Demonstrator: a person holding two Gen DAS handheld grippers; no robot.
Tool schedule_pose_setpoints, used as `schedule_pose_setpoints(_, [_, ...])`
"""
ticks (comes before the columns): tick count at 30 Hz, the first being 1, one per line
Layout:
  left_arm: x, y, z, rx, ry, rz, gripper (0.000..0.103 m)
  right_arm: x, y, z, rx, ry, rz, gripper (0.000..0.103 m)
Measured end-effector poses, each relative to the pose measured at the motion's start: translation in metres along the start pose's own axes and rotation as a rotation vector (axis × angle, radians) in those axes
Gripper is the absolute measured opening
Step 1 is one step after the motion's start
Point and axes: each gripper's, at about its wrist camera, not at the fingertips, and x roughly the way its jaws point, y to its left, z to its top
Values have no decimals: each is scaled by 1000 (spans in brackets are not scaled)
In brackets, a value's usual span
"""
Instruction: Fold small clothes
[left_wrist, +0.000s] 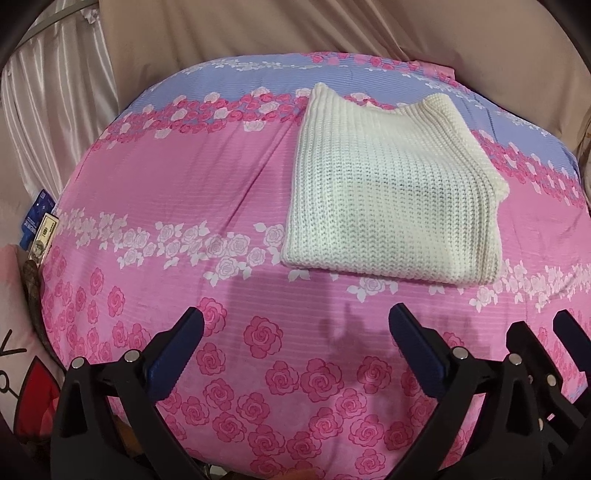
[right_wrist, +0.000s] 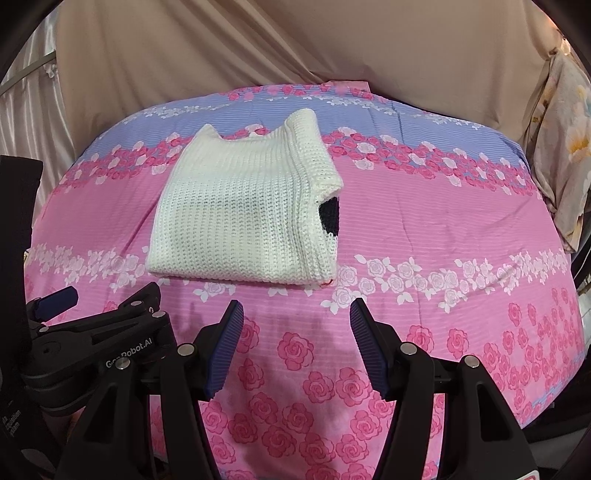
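Both grippers, left gripper (left_wrist: 295, 332) & right gripper (right_wrist: 296, 325), wide open w/ nothing held; only right view shows folded sweater's (right_wrist: 240, 221) black patch (right_wrist: 329, 218).

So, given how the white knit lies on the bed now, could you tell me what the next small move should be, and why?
Probably a check, then withdrawal: the white knit already lies folded in a flat rectangle on the floral bedsheet. Both the left tool and the right tool hover open and empty short of its near edge. One dark patch peeks out at its right side; I would tuck that in first.
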Motion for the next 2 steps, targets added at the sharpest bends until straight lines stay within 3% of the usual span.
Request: schedule_pose_setpoints(2, [0,-3,1,6,-7,13,98,0,0,0,-2,0,-5,59])
